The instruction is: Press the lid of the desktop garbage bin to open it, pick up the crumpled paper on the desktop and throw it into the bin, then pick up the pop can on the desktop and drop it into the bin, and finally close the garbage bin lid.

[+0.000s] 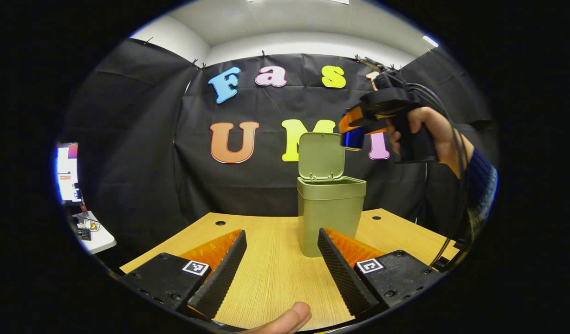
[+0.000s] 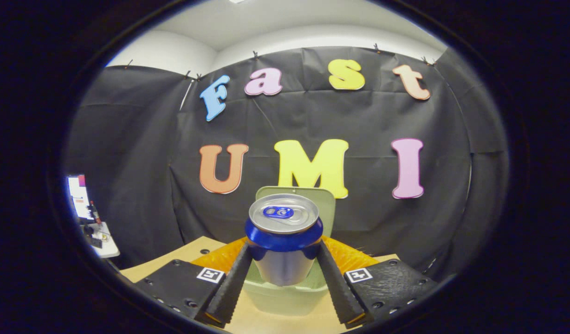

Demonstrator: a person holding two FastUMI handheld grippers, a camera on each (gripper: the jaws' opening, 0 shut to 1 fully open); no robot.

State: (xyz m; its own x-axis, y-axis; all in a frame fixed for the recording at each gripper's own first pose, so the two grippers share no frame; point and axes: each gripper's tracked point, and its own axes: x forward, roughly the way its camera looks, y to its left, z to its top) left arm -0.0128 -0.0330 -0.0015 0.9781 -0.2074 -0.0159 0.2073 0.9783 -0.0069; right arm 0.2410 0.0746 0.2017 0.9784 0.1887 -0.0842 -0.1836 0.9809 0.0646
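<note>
Now the right gripper (image 2: 282,273) pinches the pop can (image 2: 283,243) upright above the open garbage bin (image 1: 330,218) for dropping; the left gripper (image 1: 281,264) waits, fingers spread.

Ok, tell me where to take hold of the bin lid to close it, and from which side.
Take the lid at its free top edge, coming from the front. It stands upright, hinged at the bin's rear rim, so that edge probably swings easiest. The left hand-held gripper is open and free; the right hand-held gripper is shut on the pop can.
</note>
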